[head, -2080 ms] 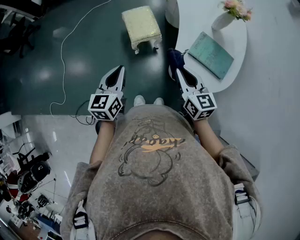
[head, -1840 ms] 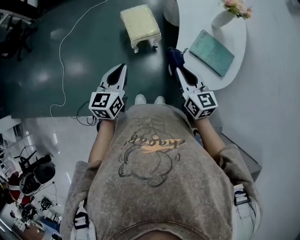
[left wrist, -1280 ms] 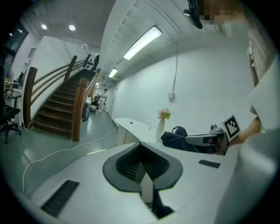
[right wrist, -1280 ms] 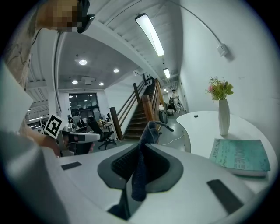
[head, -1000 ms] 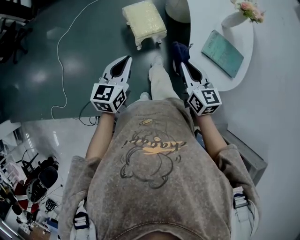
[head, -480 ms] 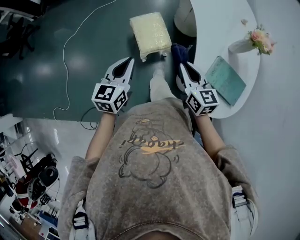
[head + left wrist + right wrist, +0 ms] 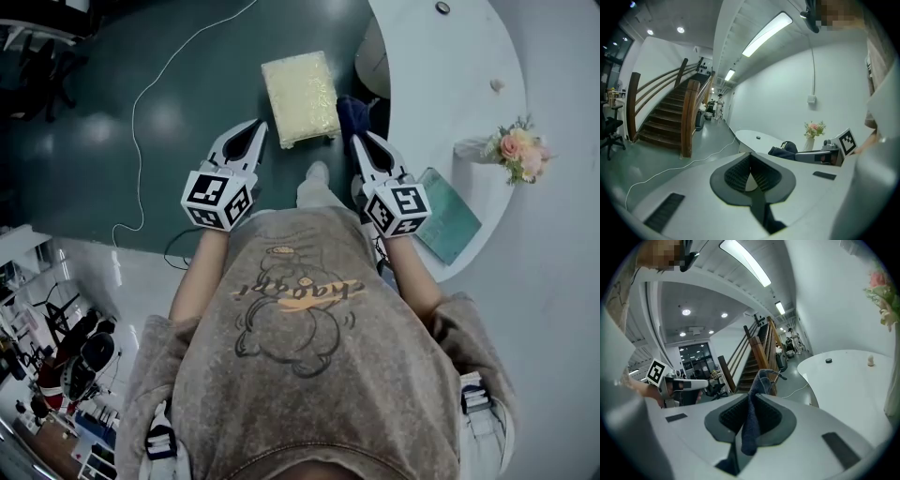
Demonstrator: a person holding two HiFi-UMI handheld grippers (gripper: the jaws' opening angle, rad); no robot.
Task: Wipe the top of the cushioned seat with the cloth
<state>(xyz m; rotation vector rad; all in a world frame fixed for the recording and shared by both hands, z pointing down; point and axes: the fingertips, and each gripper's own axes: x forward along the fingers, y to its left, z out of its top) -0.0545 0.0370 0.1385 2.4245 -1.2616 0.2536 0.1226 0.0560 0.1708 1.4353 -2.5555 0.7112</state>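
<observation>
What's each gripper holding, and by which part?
The right gripper pinches the dark cloth partway along, with cloth sticking out both ends of the jaws. The left gripper holds nothing.

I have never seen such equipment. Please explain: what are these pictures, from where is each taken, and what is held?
There is no robot: a person holds a two-jaw tool in each hand. The head view looks down from the person's head; the two gripper views come from cameras riding on each tool. The left tool is shut and empty. The right tool is shut on a dark blue cloth. Ahead, on the dark green floor, stands the pale yellow cushioned seat. At the right is a white table with flowers and a teal book.
</observation>
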